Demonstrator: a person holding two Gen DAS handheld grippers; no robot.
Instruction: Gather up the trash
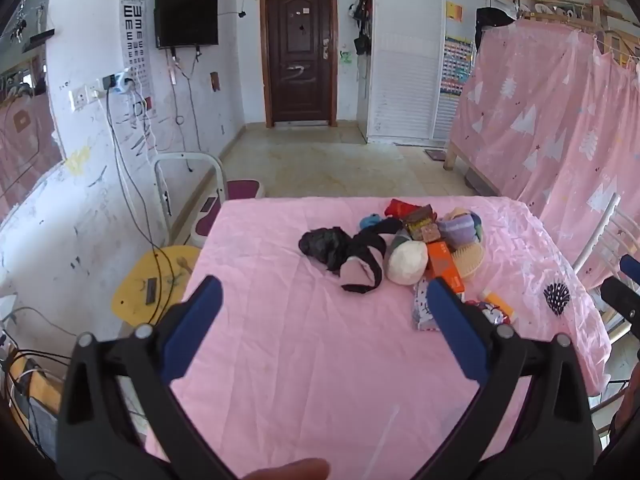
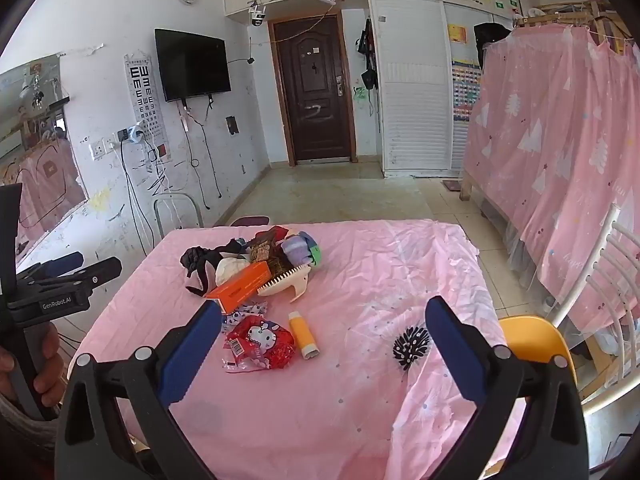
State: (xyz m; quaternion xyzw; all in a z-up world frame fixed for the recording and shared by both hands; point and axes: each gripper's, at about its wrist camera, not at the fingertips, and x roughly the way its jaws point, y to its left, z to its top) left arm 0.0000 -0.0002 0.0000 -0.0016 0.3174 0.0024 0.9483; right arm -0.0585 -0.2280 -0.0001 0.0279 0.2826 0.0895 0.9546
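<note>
A pile of clutter lies on the pink-covered table [image 1: 280, 320]: a crumpled black bag [image 1: 322, 245], a white ball [image 1: 406, 262], an orange box [image 2: 240, 288], a cream comb [image 2: 286, 280], a red cartoon wrapper [image 2: 260, 342] and a yellow tube [image 2: 303, 334]. My left gripper [image 1: 324, 300] hovers open above the near half of the table, short of the pile, nothing between its blue fingers [image 1: 200, 312]. My right gripper [image 2: 324, 320] is open too, with the wrapper and tube just beyond its left finger. The left gripper [image 2: 60, 280] shows at the right wrist view's left edge, held by a hand.
A yellow stool [image 1: 152, 280] with cables sits left of the table, a white chair frame [image 1: 188, 184] behind it. A second yellow seat [image 2: 536, 340] and white chair back stand at the right. A pink curtained bed [image 2: 560, 140] fills the right side; tiled floor lies beyond.
</note>
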